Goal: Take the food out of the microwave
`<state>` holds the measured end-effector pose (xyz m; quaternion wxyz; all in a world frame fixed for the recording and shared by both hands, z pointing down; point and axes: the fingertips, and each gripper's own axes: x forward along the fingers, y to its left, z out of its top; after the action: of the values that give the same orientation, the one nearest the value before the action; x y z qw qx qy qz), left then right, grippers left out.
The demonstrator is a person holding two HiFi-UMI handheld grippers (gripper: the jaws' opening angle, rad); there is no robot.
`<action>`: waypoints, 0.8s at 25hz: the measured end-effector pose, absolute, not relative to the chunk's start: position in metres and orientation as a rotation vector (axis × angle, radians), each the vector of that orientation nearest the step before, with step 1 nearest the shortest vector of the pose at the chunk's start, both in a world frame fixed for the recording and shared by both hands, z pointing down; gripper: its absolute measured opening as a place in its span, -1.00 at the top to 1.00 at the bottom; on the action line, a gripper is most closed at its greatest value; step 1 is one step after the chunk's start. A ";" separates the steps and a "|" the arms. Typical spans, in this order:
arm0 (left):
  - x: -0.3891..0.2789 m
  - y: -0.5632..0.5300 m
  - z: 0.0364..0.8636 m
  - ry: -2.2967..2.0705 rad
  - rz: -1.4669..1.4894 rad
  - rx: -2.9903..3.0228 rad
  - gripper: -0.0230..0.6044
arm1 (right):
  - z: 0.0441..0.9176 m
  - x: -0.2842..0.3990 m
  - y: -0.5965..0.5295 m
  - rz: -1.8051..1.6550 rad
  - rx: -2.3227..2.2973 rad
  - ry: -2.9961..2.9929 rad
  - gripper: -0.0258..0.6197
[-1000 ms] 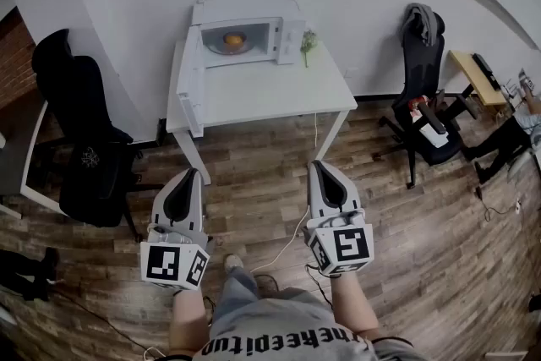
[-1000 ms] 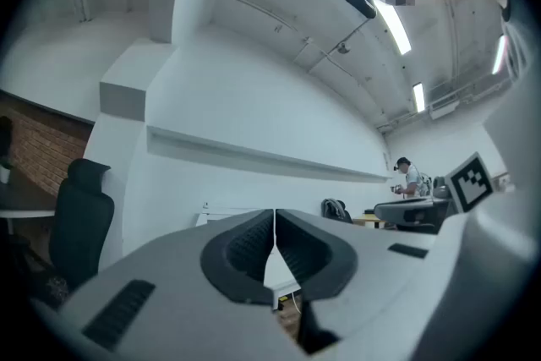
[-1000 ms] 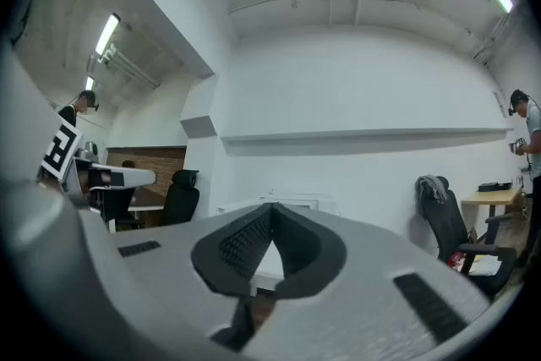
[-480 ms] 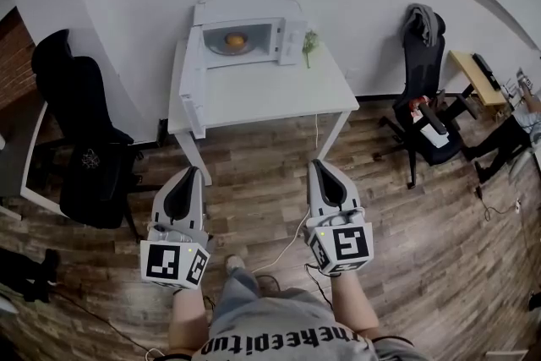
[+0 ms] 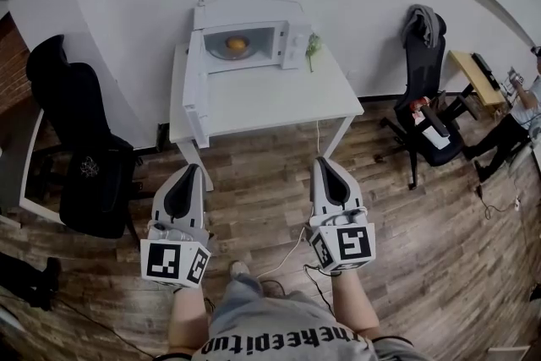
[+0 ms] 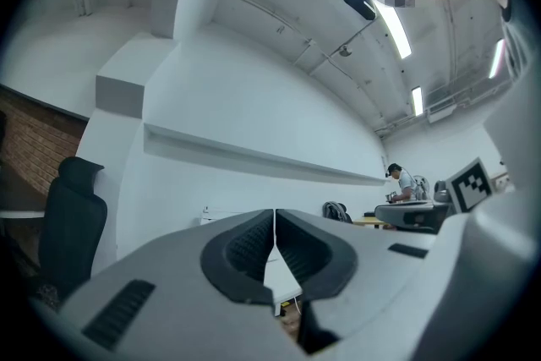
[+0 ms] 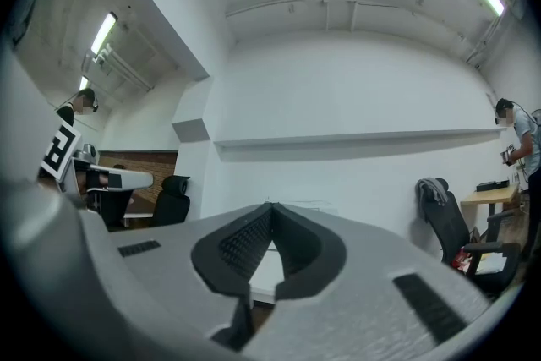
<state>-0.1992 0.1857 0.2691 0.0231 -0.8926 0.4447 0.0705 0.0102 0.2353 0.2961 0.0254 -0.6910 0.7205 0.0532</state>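
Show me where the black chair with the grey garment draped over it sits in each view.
Head view: black chair upper right, against the wall.
Left gripper view: small, just right of centre.
Right gripper view: near the right edge, lower half.
Shared landmark: white table, left of the chair in every view.

Left tongs [image 6: 275, 217] closed and empty, low in the frame.
Beyond them a white wall [image 6: 254, 118] fills the centre; a black chair [image 6: 72, 224] stands lower left, ceiling lights [image 6: 393, 25] upper right, a person [image 6: 404, 180] at right.

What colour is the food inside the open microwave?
The food is orange; the head view shows it best.
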 end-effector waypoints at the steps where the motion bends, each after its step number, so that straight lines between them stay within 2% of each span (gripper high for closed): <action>1: -0.201 0.179 0.269 1.371 0.221 -2.766 0.90 | 0.296 0.010 0.230 0.162 -2.144 2.219 0.90; 20: -0.227 0.086 0.269 1.239 0.260 -2.845 0.90 | 0.301 -0.025 0.153 0.138 -2.246 2.134 0.90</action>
<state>-0.2275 0.0859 0.2694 0.0139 -0.9135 0.3978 0.0836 -0.0252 0.1534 0.3009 0.0203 -0.7241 0.6880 0.0446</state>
